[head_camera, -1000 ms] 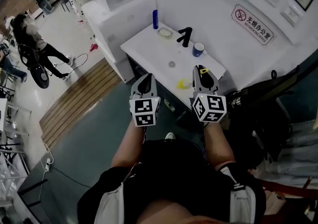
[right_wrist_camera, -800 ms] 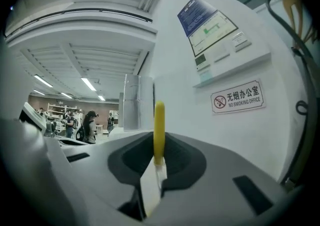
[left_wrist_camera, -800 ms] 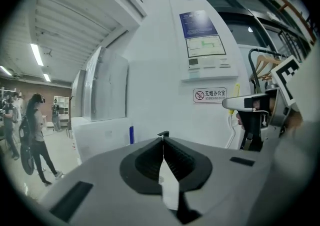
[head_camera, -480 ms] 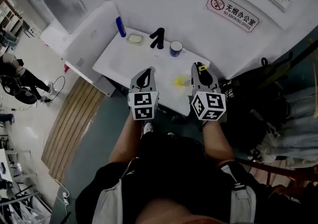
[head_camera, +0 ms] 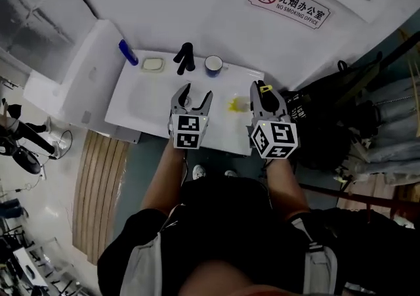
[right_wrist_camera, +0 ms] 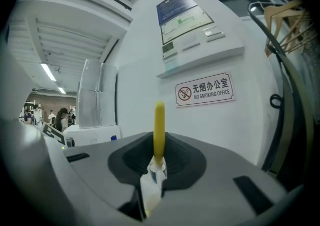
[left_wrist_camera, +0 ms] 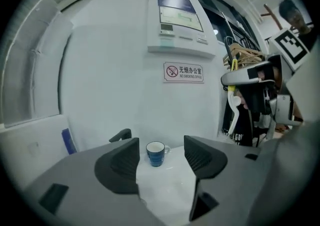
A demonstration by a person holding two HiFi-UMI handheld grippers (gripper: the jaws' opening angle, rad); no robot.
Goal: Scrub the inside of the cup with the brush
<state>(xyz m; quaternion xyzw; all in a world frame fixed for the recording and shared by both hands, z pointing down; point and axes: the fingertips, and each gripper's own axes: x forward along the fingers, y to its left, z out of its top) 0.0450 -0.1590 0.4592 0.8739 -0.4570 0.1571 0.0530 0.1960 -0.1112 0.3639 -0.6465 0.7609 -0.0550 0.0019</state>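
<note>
A blue cup (head_camera: pixel 213 65) with a white inside stands upright at the back of the white counter (head_camera: pixel 144 107), by the wall. In the left gripper view the cup (left_wrist_camera: pixel 155 154) shows far ahead between the jaws. My left gripper (head_camera: pixel 192 96) hovers over the counter, its jaws opening with nothing between them. My right gripper (head_camera: pixel 262 91) is shut on the brush (right_wrist_camera: pixel 159 130), whose yellow handle sticks up between the pads. A yellow patch (head_camera: pixel 236 105) shows low beside that gripper; whether it belongs to the brush I cannot tell.
A black tap (head_camera: pixel 185 57), a soap dish (head_camera: pixel 153 63) and a blue bottle (head_camera: pixel 128 52) line the back of the counter left of the cup. A no-smoking sign (head_camera: pixel 289 3) hangs on the wall. Dark bags (head_camera: pixel 341 124) crowd the right side.
The person has stepped up to the counter, so it now lies right under both grippers. The left jaws, shut before, now stand apart. The right gripper still holds the brush.
</note>
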